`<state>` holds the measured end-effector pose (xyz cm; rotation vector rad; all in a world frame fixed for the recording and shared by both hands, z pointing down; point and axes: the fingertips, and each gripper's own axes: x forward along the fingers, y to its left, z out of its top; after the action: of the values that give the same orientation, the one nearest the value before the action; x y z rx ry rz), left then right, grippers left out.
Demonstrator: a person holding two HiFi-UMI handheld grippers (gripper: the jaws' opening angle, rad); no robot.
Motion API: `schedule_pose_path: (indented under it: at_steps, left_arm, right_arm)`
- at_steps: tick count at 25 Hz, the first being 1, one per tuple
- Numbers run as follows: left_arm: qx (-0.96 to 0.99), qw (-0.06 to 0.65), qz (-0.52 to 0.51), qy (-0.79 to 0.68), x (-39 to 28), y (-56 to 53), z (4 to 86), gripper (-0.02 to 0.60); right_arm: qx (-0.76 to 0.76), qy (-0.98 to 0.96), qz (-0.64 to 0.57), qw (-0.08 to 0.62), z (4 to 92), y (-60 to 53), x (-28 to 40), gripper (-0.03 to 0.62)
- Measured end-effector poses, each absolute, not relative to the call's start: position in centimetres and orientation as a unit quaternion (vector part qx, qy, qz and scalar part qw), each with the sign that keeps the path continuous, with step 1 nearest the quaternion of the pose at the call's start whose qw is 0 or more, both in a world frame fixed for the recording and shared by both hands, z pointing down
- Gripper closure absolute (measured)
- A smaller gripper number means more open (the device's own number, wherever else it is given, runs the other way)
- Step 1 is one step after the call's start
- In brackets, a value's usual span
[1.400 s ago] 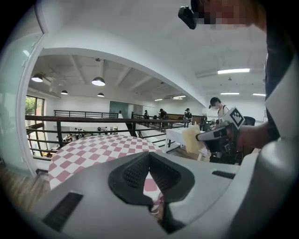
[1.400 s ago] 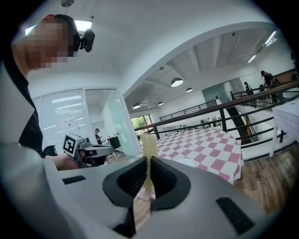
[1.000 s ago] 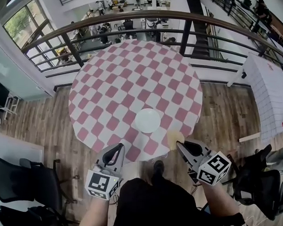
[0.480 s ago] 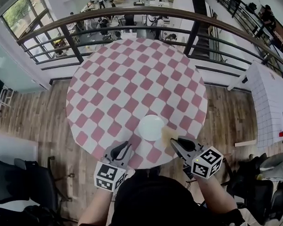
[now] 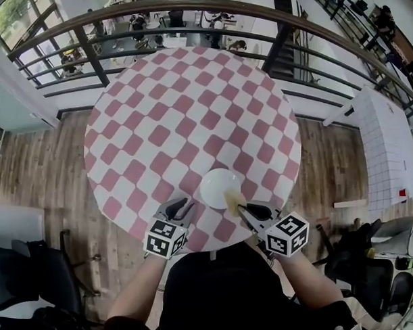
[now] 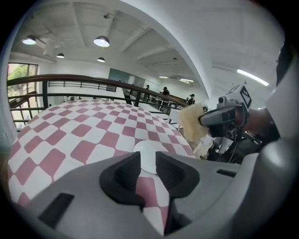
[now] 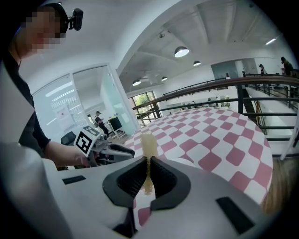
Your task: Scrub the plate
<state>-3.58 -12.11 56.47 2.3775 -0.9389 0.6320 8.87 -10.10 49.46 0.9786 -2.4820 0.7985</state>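
A round white plate [image 5: 219,186] lies on the pink-and-white checked table [image 5: 167,119], near its front edge. My left gripper [image 5: 181,207] hovers over the table edge just left of the plate. Its jaws are opening with nothing between them, and the plate [image 6: 146,155] shows beyond their gap in the left gripper view. My right gripper [image 5: 241,209] is shut on a thin yellow sponge [image 5: 233,198] at the plate's front right rim. In the right gripper view the sponge [image 7: 148,148] stands upright, pinched between the jaws.
A dark metal railing [image 5: 198,18] curves round the far side of the table. Black office chairs stand at the lower left [image 5: 27,270] and lower right [image 5: 365,268]. A white panel [image 5: 386,143] stands to the right on the wooden floor.
Both grippers have moved forward from the table's edge toward the plate. The sponge now reaches the plate's rim. The left jaws have spread apart.
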Motion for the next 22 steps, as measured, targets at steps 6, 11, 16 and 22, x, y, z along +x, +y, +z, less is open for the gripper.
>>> schedule_pose_path:
  at_steps: [6,11,16,22]
  left_arm:
    - [0.864,0.274,0.268,-0.325,-2.1,-14.9,60.4,0.467]
    - [0.857,0.289,0.291,-0.312,-1.5,-16.4,63.3,0.466]
    - [0.844,0.32,0.318,-0.29,-0.8,-16.5,65.5,0.466]
    - [0.821,0.355,0.345,-0.284,-0.7,-16.7,67.3,0.466]
  right_arm:
    - [0.312,-0.876,0.304,0.206,53.3,-12.0,8.2,0.563]
    - [0.277,-0.869,0.339,0.231,56.4,-12.6,7.1,0.563]
    - [0.245,-0.86,0.355,0.272,59.1,-14.5,6.6,0.563]
    - [0.2,-0.846,0.381,0.315,62.0,-15.6,5.7,0.563]
